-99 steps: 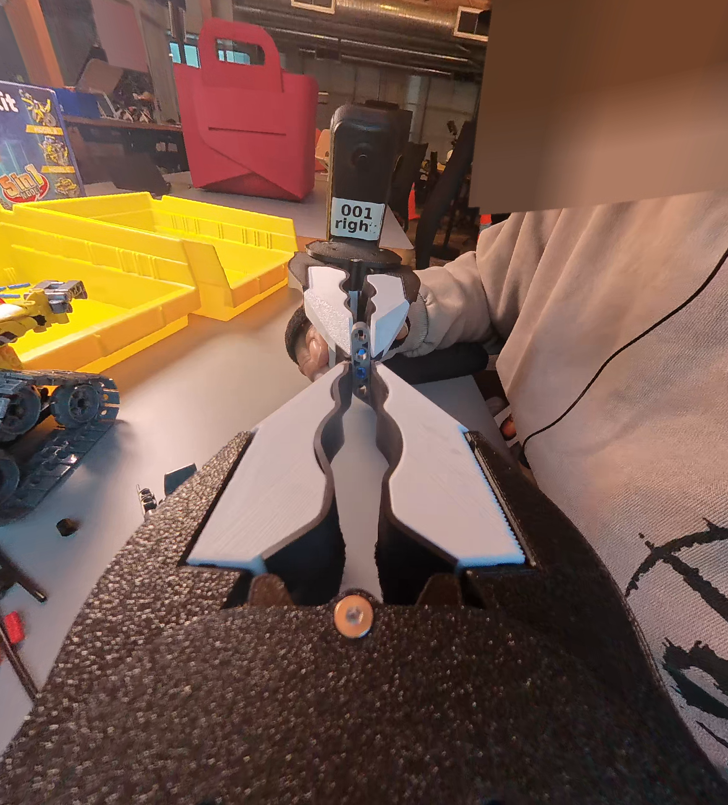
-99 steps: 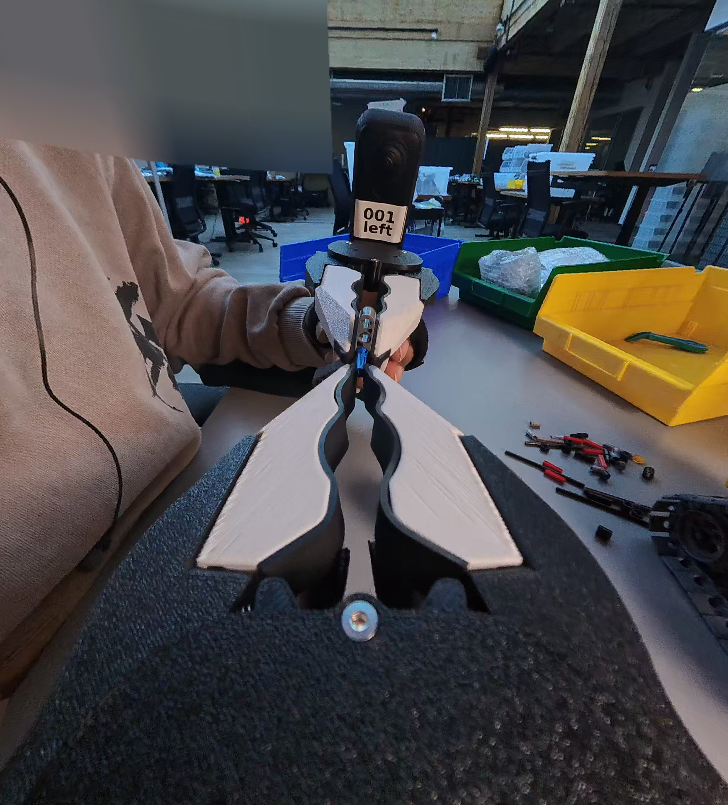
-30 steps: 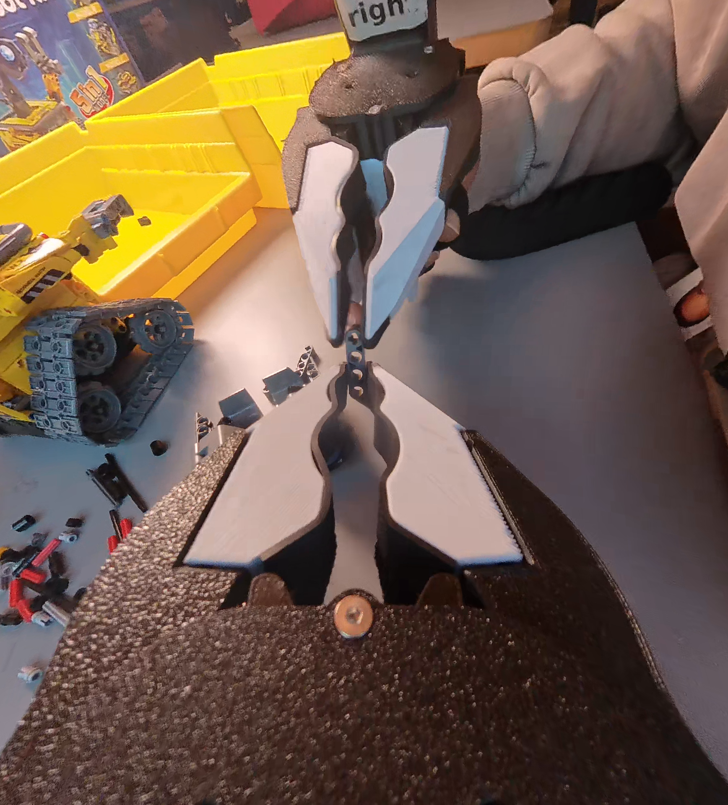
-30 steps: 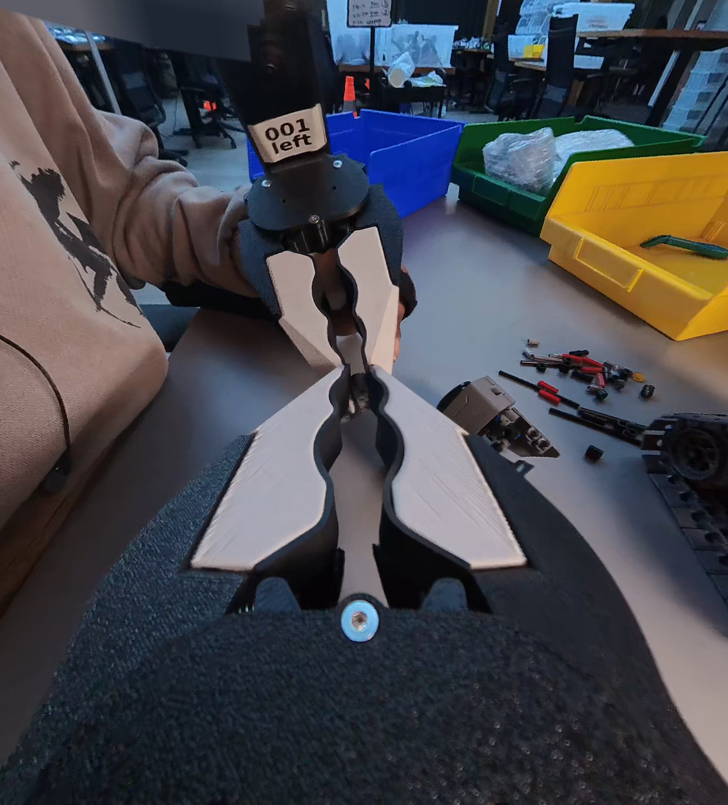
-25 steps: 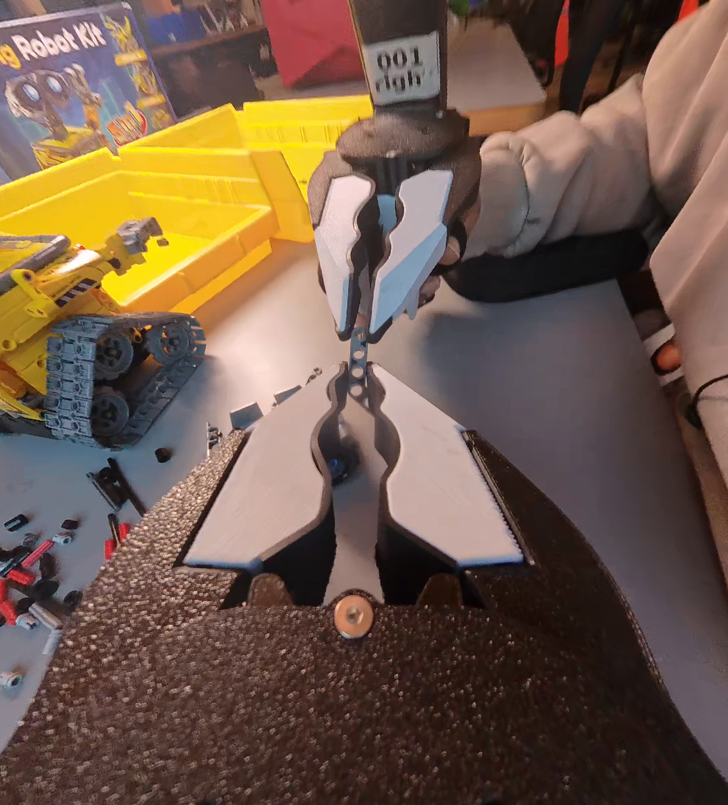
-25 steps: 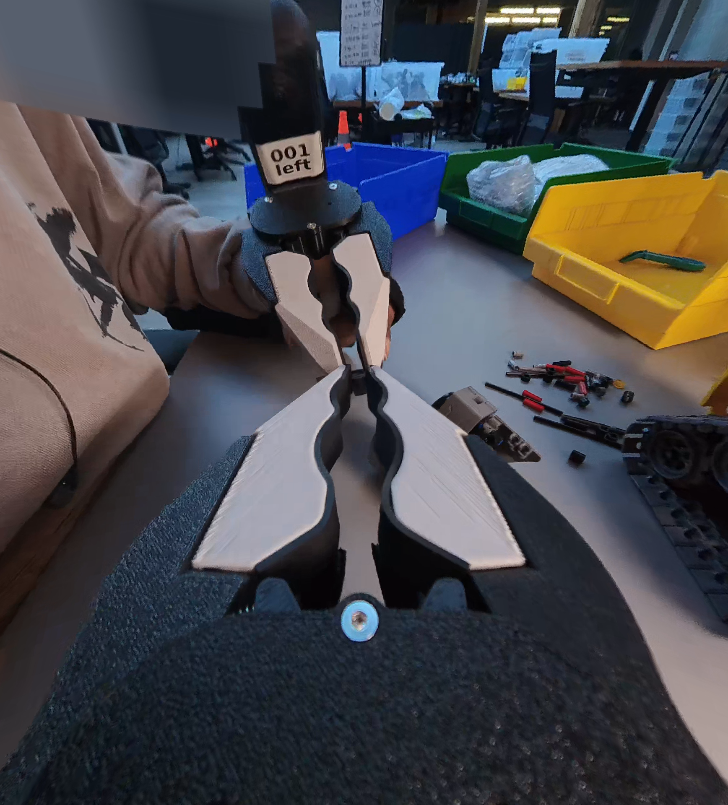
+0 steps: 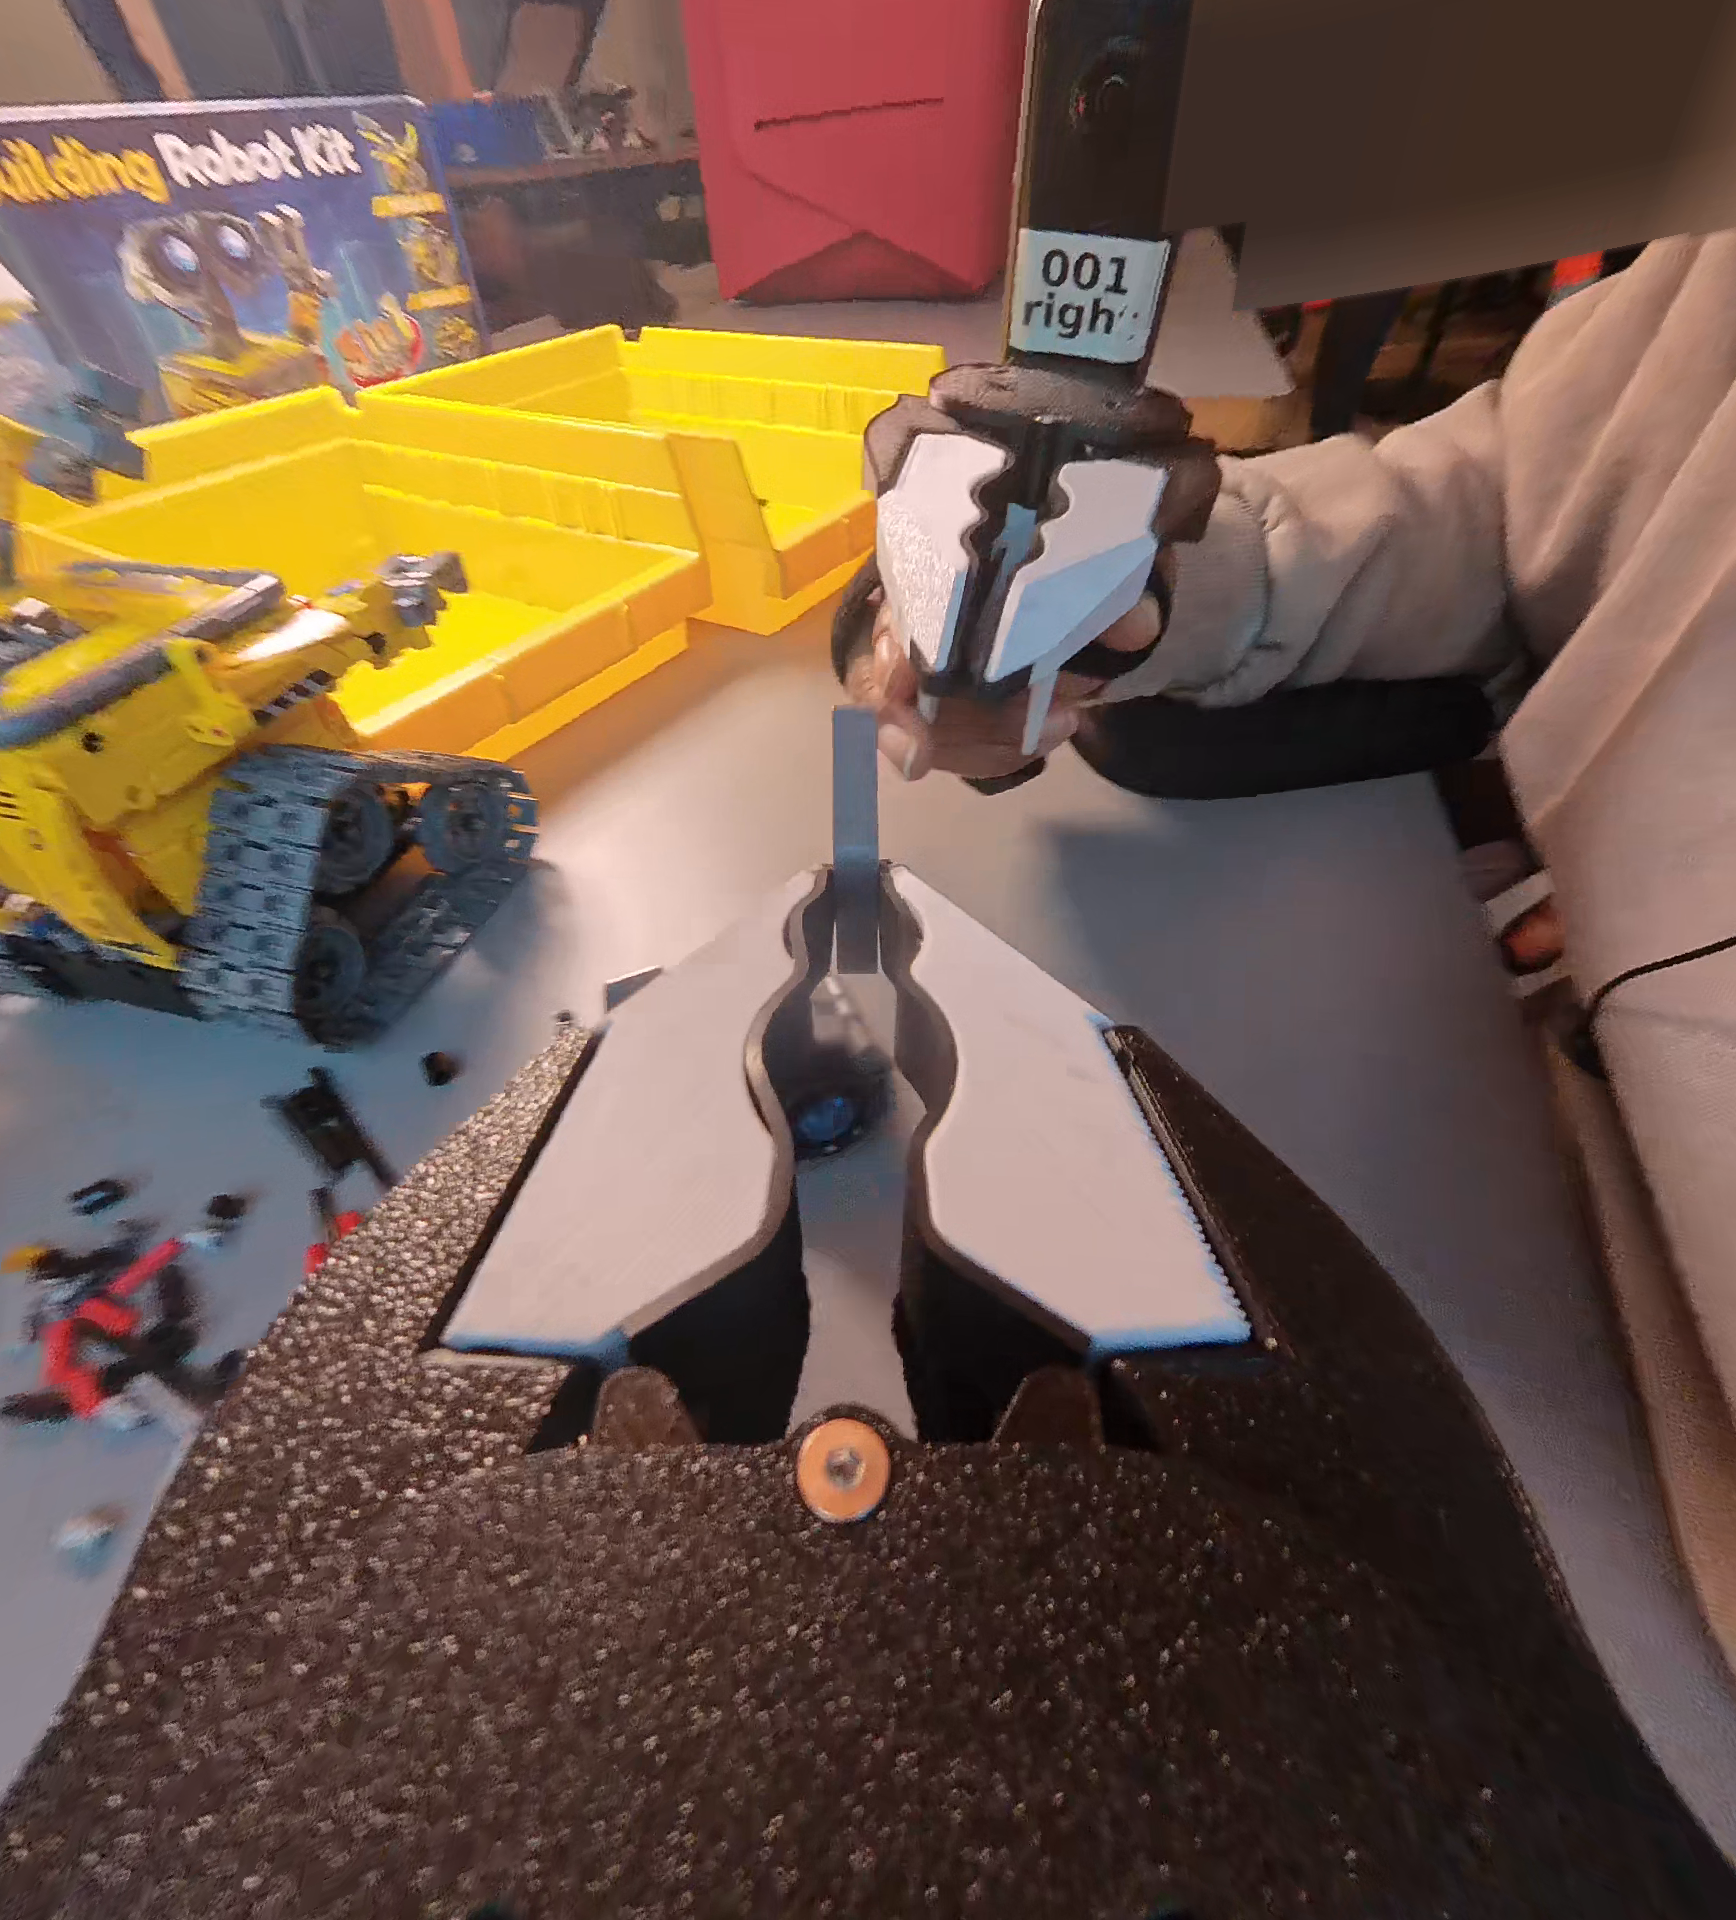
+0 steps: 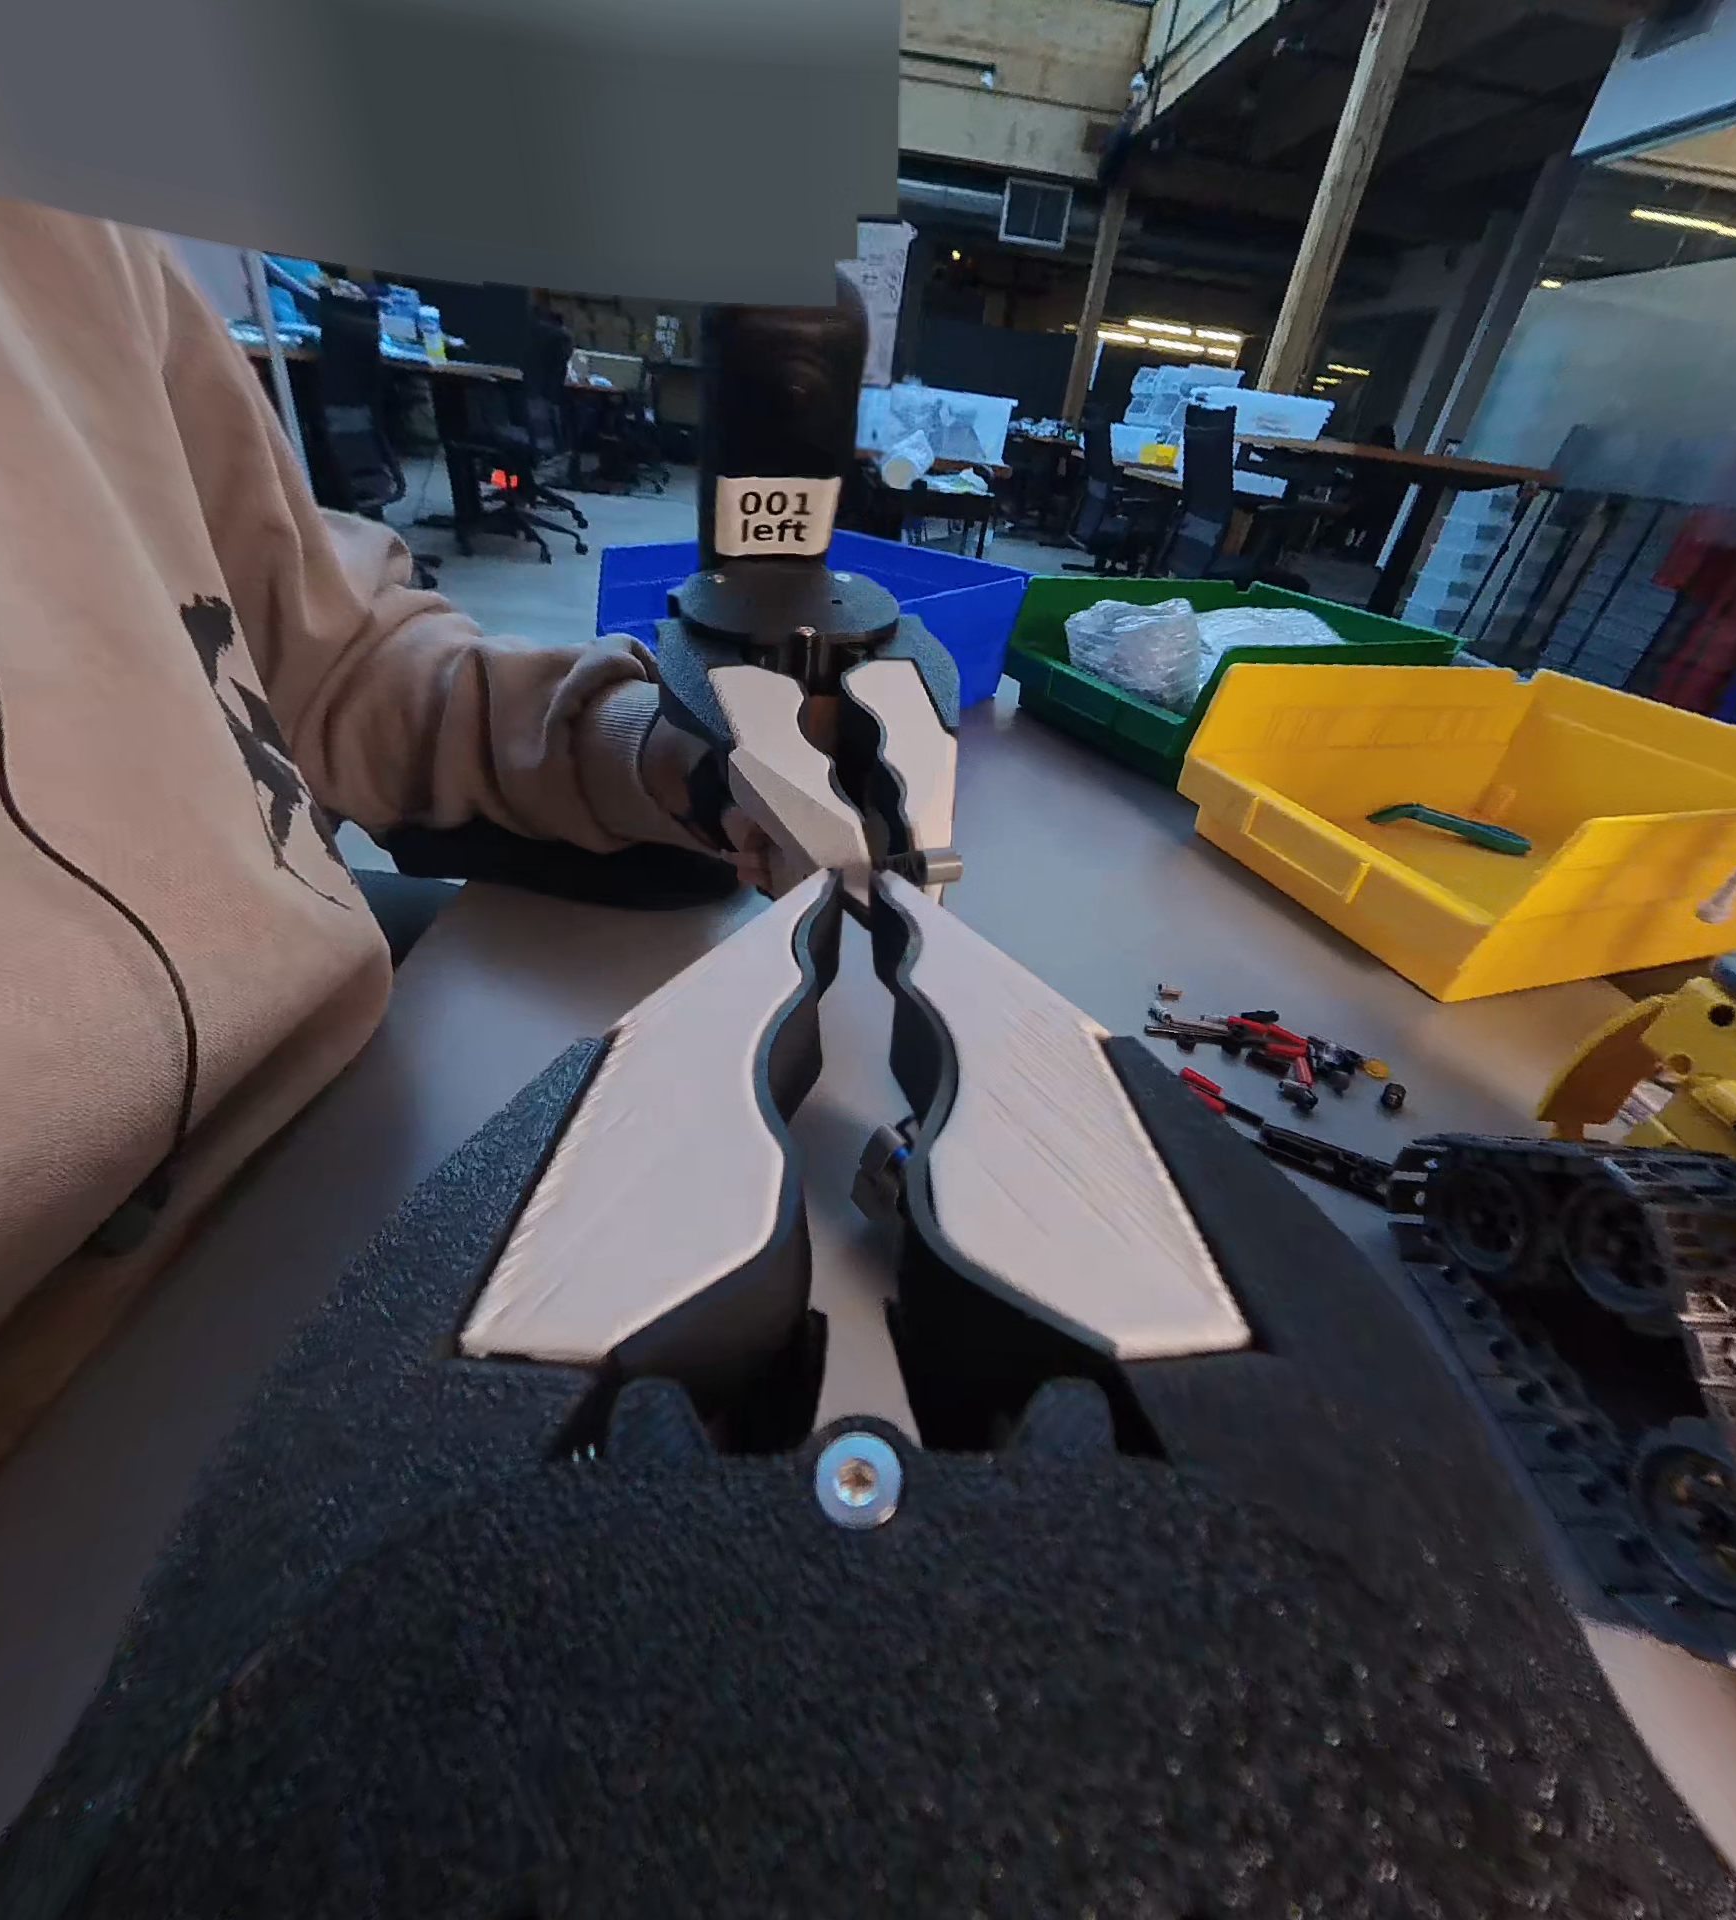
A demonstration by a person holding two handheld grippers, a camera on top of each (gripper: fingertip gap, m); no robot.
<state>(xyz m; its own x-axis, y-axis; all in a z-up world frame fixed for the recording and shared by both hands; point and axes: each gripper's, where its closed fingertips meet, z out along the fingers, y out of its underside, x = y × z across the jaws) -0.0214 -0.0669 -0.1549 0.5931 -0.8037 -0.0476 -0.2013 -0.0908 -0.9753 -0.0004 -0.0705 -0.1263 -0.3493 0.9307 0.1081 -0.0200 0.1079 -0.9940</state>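
Upright, grey beam (image 7: 856, 831) (long axis vertical) in left hand-held gripper (image 7: 853, 883).

Upright grey beam (image 7: 856, 821) between jaws

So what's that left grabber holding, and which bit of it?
The left gripper pinches a grey beam by its lower end; the rest sticks up free. The right gripper holds nothing.

yellow bins (image 7: 531, 582), grey beam (image 7: 856, 821)
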